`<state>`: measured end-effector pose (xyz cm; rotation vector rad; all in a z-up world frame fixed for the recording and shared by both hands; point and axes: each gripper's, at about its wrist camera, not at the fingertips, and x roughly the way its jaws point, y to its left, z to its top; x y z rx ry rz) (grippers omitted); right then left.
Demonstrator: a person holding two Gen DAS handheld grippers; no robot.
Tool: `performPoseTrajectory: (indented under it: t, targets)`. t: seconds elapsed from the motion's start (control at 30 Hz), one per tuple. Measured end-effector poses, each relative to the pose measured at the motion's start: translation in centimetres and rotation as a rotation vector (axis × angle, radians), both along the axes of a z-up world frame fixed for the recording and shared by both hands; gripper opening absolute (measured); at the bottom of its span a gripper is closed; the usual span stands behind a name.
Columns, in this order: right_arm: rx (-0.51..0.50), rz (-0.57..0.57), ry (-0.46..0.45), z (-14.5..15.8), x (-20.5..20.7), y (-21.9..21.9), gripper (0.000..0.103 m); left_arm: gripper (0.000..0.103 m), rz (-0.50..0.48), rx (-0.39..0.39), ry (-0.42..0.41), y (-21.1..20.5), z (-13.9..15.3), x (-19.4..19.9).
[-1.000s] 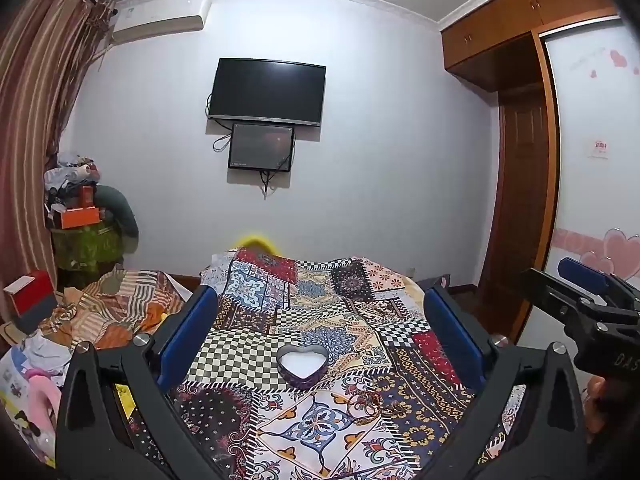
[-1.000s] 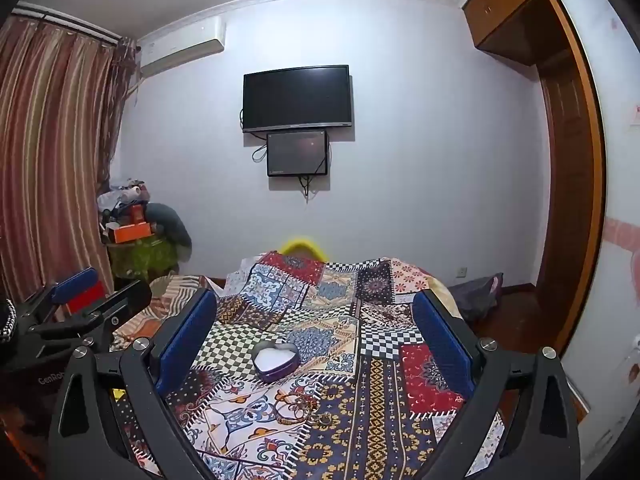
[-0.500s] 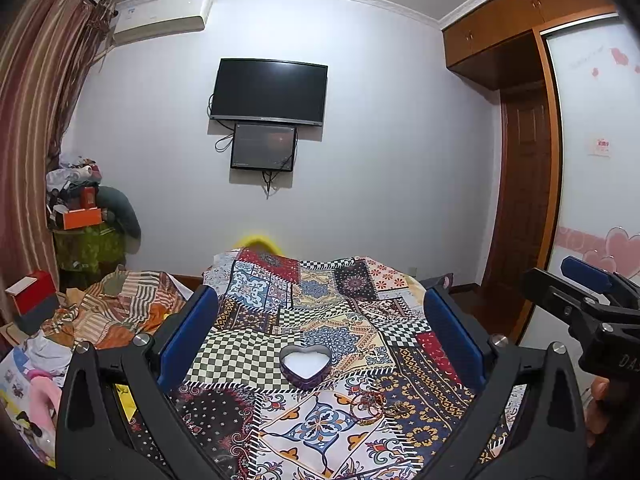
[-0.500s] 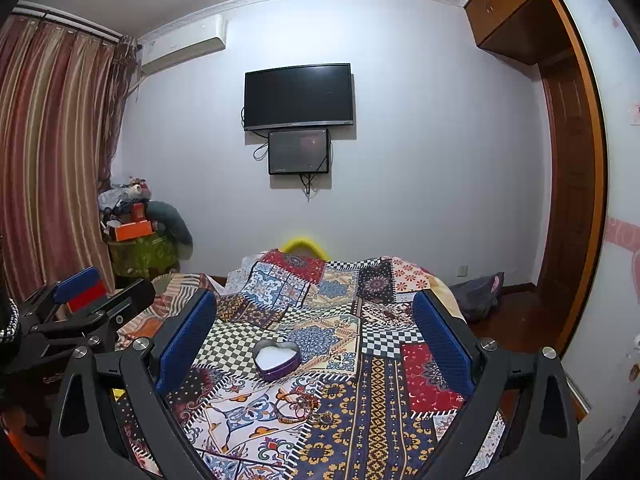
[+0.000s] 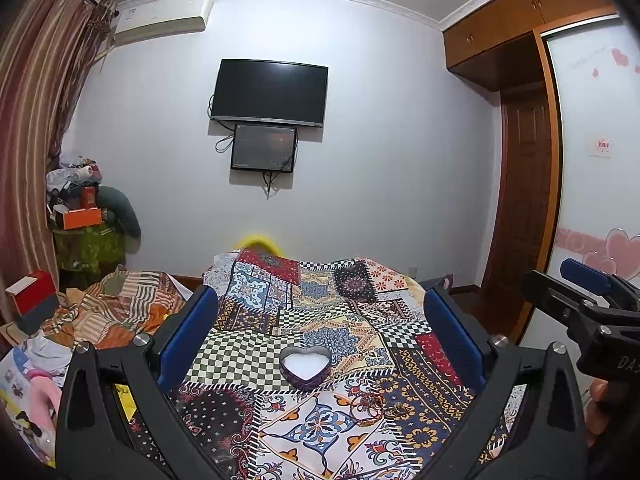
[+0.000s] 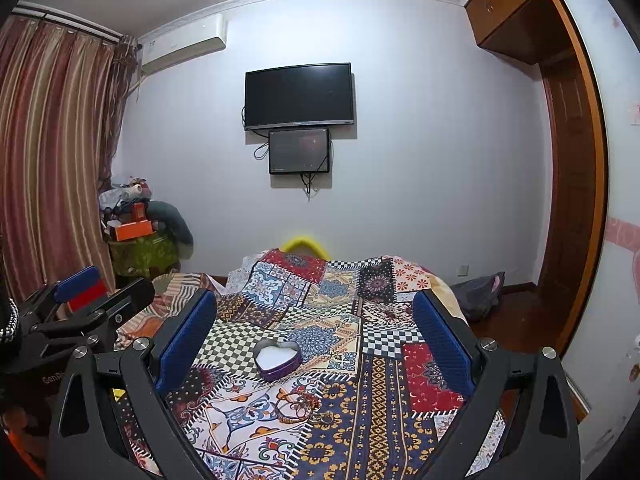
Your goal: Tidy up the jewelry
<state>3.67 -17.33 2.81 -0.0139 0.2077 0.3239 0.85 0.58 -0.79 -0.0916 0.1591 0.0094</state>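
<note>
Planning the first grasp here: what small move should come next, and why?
Probably lower the right gripper toward the bracelets lying on the quilt just before the open heart box; its jaws are open and empty.

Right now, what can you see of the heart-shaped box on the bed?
The heart-shaped box is small, with dark purple, seemingly metallic walls and a white inside. It has no lid on and looks empty. It sits flat on the patchwork bedspread, lobes away from the cameras. Nothing touches it; the jewelry lies just nearer, apart from it.

Purple heart box (image 6: 278, 360), white inside; multicolour patchwork bedspread (image 6: 384, 364).
</note>
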Motion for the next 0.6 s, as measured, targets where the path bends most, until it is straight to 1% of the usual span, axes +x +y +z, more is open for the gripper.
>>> performPoseTrajectory:
  t: [0.6]
  targets:
    - [0.0,0.001,0.001,0.12,0.02,-0.07,0.097,0.103,0.004,0.002,-0.006,-0.28,0.08,0.13]
